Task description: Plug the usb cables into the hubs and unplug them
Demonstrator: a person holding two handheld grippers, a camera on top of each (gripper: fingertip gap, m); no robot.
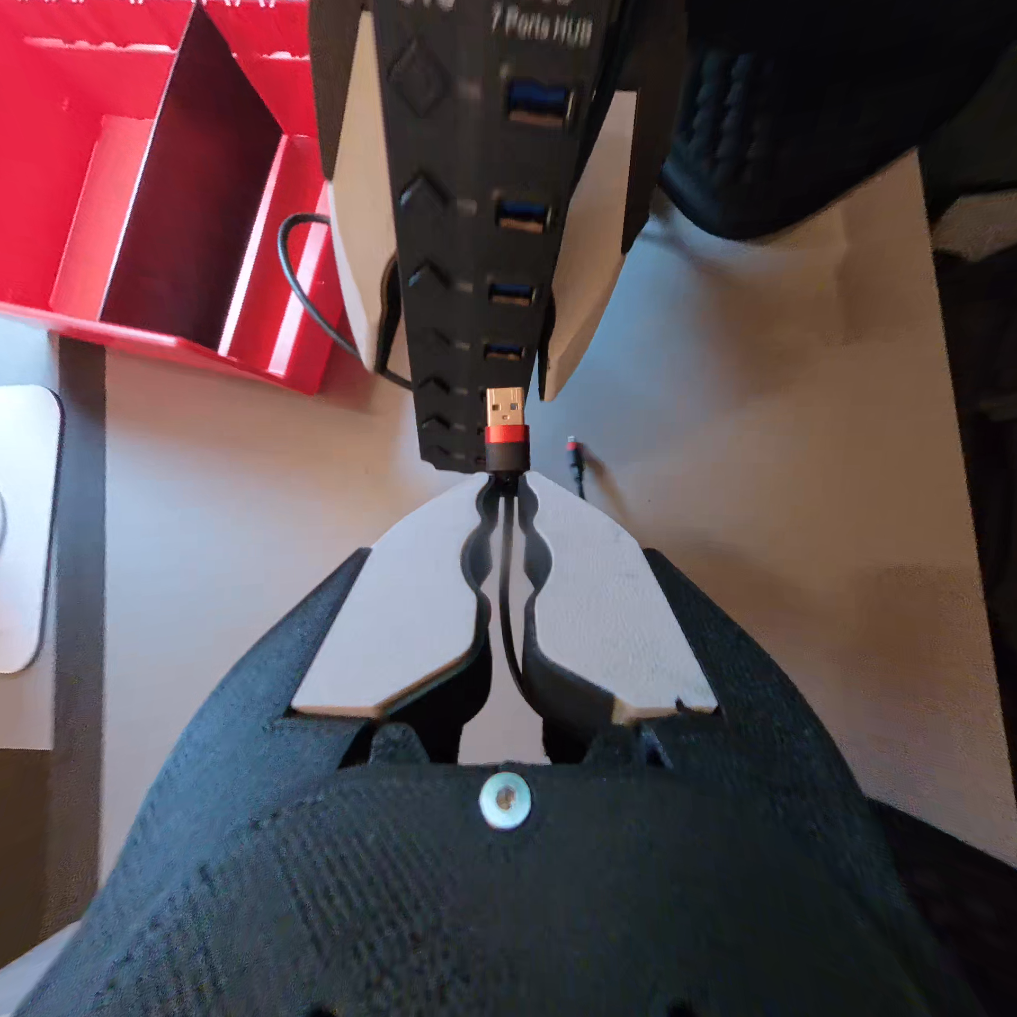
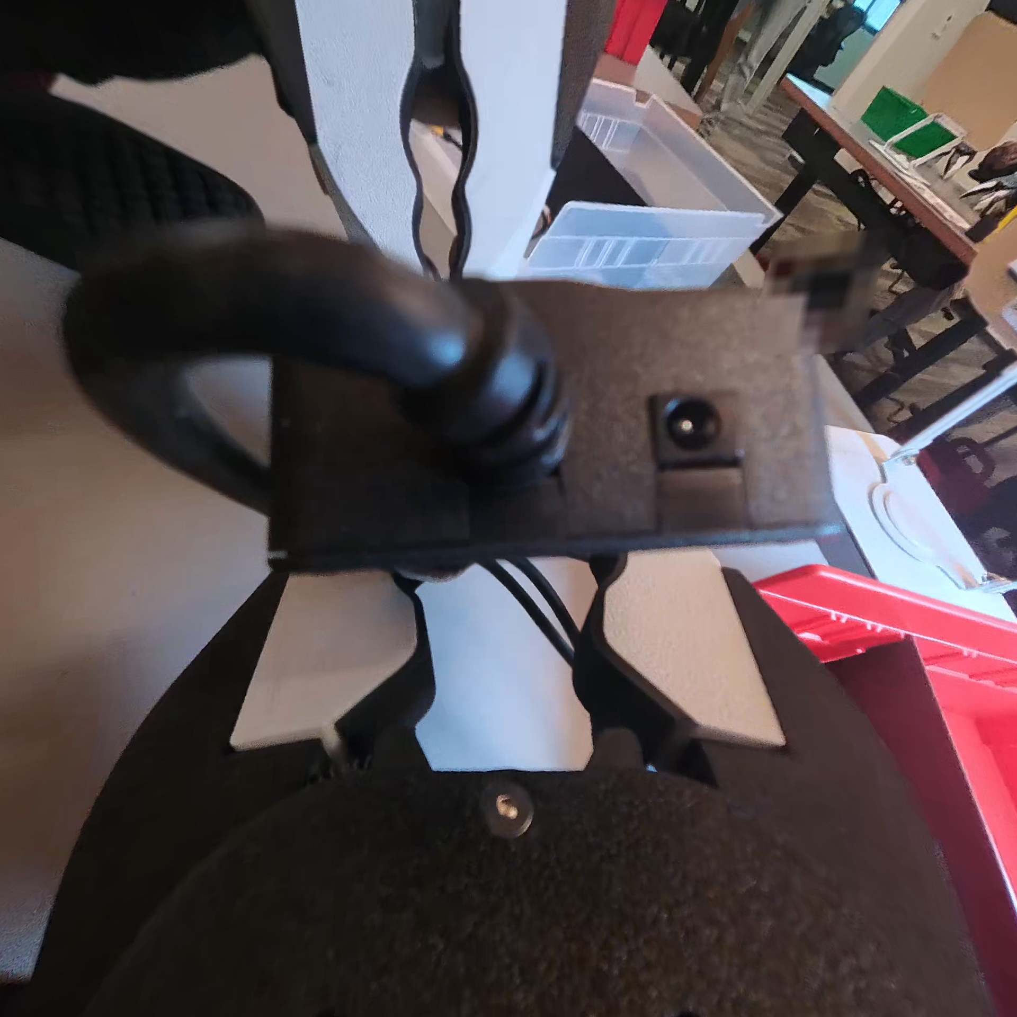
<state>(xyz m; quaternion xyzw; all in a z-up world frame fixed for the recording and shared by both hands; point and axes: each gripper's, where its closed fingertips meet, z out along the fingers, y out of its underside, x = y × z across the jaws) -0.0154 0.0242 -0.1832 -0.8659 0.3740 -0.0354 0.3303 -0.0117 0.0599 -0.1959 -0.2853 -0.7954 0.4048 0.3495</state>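
Observation:
In the left wrist view my left gripper (image 1: 506,484) is shut on the thin black cable just behind its USB plug (image 1: 506,429), which has a gold metal tip and a red and black collar. The plug lies over the near end of the long black hub (image 1: 473,247), beside its row of blue ports, and is not in a port. My right gripper (image 1: 473,385) holds the hub from the far side, a white finger on each long edge. In the right wrist view the hub's end face (image 2: 605,357) fills the jaws of my right gripper (image 2: 506,556), with its thick black cord (image 2: 247,291) and a round power socket (image 2: 688,426).
A red divided box (image 1: 165,192) stands at the back left of the pale table (image 1: 743,495). A loose cable end (image 1: 575,446) lies right of the hub. A pale flat object (image 1: 22,523) lies at the left edge. Clear plastic bins (image 2: 660,165) stand behind. Tip to tip, the grippers are about 5 cm apart.

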